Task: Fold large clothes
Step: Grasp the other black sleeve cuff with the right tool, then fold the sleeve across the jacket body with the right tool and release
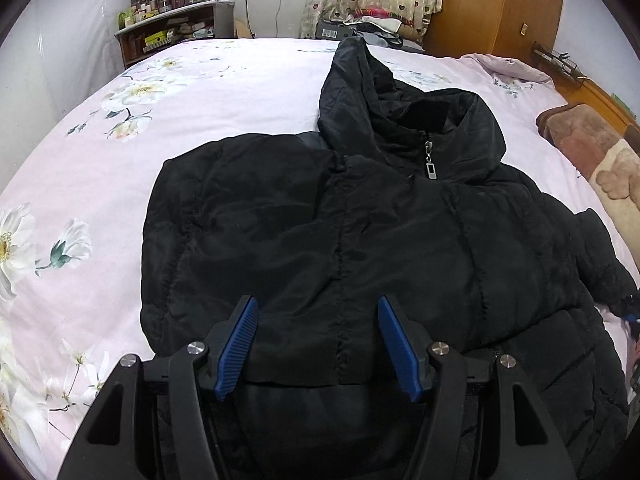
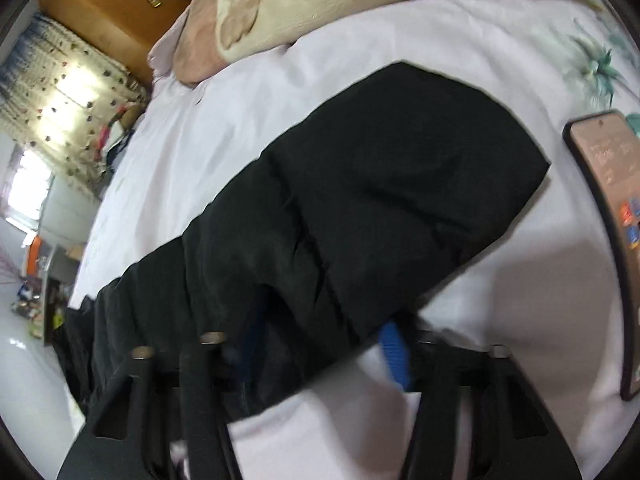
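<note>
While black jacket point(image 1: 320, 232) lies on bed point(image 1: 224, 76), left tongs point(image 1: 316, 344) gaping, right tongs point(image 2: 324, 340) blurred

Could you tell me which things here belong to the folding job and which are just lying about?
Job: black hooded jacket, its sleeve, left gripper, right gripper.

Lying about: phone, plush blanket, shelf clutter, bedsheet.
</note>
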The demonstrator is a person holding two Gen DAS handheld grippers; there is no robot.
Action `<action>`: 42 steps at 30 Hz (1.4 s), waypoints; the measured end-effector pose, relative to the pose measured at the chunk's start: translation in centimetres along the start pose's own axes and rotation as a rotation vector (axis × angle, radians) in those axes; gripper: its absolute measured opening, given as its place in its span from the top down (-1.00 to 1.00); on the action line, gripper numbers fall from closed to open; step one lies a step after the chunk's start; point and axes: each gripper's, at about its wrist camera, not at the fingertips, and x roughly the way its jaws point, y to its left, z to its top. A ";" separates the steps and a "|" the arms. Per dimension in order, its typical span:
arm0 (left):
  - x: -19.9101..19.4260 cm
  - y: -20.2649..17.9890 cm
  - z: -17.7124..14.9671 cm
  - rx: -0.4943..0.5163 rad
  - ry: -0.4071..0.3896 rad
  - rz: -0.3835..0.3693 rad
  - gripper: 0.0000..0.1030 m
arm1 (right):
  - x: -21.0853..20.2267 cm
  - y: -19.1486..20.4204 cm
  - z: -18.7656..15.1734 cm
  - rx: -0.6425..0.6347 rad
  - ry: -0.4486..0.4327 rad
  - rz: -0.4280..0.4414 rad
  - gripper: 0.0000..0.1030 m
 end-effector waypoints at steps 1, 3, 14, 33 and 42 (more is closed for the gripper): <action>-0.1 0.1 0.0 0.001 -0.001 -0.001 -0.26 | -0.5 0.5 0.0 -0.015 -0.008 -0.004 0.63; -0.3 0.2 0.0 0.000 -0.004 -0.006 -0.25 | -1.7 1.4 0.0 -0.043 -0.023 0.005 0.72; -5.3 1.7 0.2 -0.022 -0.071 -0.040 -0.25 | -16.2 17.5 -3.6 -0.413 -0.176 0.278 0.79; -9.0 9.6 -2.3 -0.169 -0.107 -0.015 -0.25 | -4.4 34.7 -28.3 -0.926 0.294 0.371 0.70; -8.8 9.2 -1.7 -0.180 -0.104 -0.043 -0.25 | -5.3 33.9 -30.3 -0.982 0.383 0.486 -0.09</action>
